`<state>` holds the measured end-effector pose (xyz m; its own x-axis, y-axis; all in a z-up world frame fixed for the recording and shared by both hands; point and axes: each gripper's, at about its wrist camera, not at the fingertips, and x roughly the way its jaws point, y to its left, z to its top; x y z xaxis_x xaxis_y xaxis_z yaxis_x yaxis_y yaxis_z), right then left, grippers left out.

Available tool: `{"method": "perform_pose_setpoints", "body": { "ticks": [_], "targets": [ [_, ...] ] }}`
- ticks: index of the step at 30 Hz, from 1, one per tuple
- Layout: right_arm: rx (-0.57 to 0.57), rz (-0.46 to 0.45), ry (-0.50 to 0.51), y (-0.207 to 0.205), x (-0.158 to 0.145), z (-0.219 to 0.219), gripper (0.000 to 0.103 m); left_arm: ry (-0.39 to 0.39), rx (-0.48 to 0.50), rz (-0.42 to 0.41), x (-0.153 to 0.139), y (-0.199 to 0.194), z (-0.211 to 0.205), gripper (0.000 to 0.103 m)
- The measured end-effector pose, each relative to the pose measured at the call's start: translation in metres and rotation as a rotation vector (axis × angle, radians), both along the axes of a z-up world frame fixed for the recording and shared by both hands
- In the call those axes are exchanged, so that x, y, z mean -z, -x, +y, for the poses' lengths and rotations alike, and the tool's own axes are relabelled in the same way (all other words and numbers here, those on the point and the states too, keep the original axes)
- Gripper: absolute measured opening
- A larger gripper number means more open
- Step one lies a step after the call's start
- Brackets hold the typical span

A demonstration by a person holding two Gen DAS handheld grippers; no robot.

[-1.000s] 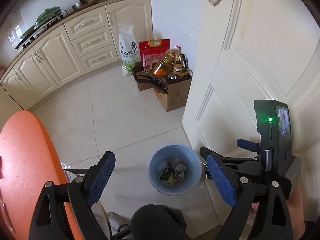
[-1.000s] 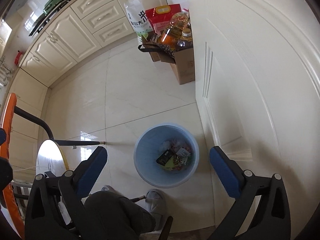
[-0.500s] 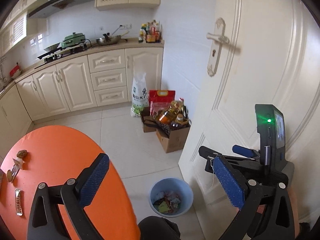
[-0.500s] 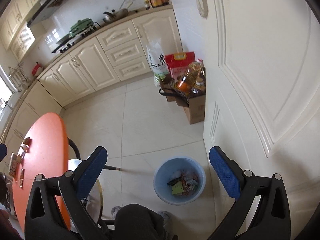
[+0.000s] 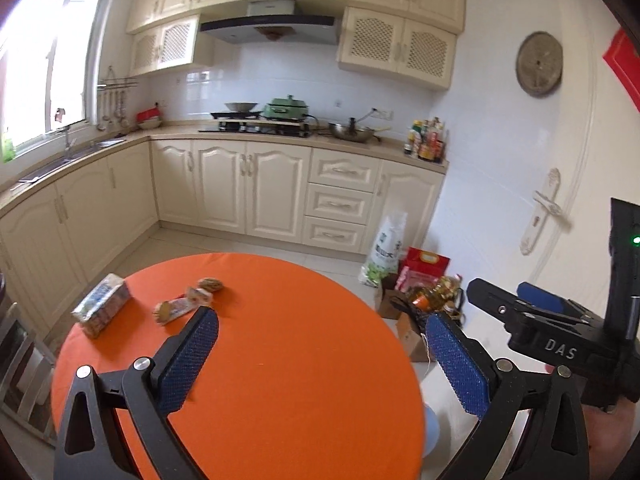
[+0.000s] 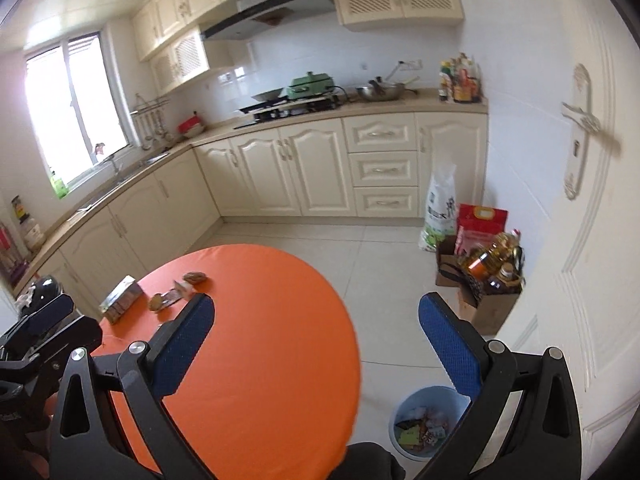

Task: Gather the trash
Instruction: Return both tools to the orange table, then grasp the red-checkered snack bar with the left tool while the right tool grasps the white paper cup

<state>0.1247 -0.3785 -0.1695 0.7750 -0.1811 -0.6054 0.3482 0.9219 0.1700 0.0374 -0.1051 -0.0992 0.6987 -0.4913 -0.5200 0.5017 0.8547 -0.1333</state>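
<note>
While both grippers hang spread and empty over orange table (image 5: 280,360), left gripper (image 5: 320,356) and right gripper (image 6: 316,344) face wrappers (image 5: 188,300) at far edge; blue bin (image 6: 404,412) on floor beside table.

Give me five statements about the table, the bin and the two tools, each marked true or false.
1. Both the left tool and the right tool are open and hold nothing. True.
2. The round orange table is bare. False: wrappers and a small printed packet lie at its far left.
3. The light blue plastic bin stands on the floor by the white door. True.
4. The bin is empty. False: it holds trash.
5. The bin sits on the table. False: it is on the floor.
</note>
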Motion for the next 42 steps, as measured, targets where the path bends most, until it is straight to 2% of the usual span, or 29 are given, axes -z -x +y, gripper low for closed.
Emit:
{"method": "perform_pose_setpoints", "body": {
  "ticks": [9,12,16,21,25,28,33,40,42],
  "targets": [
    [-0.234,-0.047,0.044,-0.040,-0.017,0.112,0.103,-0.021,-0.242,-0.029,0.007,0.017,0.094,0.102],
    [-0.297,-0.049,0.048,-0.049,-0.016,0.139,0.103,-0.025,-0.301,-0.025,0.010,0.020,0.108,0.102],
    [-0.345,-0.027,0.081,-0.062,-0.006,0.162,0.103,-0.045,-0.349,0.010,0.025,0.021,0.106,0.102],
    [-0.357,0.037,0.078,-0.082,0.020,0.162,0.103,-0.070,-0.365,0.100,0.045,0.006,0.101,0.102],
    [-0.360,0.070,0.072,-0.098,0.034,0.154,0.103,-0.087,-0.355,0.132,0.050,-0.013,0.091,0.102],
    [-0.354,0.091,0.065,-0.112,0.046,0.146,0.103,-0.112,-0.327,0.153,0.050,-0.054,0.085,0.102],
    [-0.328,0.136,0.040,-0.131,0.066,0.130,0.103,-0.178,-0.281,0.229,0.097,-0.113,0.051,0.102],
    [-0.344,0.226,0.007,-0.170,0.110,0.115,0.103,-0.243,-0.259,0.304,0.132,-0.180,0.016,0.100],
    [-0.350,0.242,-0.001,-0.180,0.121,0.113,0.103,-0.250,-0.265,0.330,0.139,-0.200,0.015,0.096]
  ]
}}
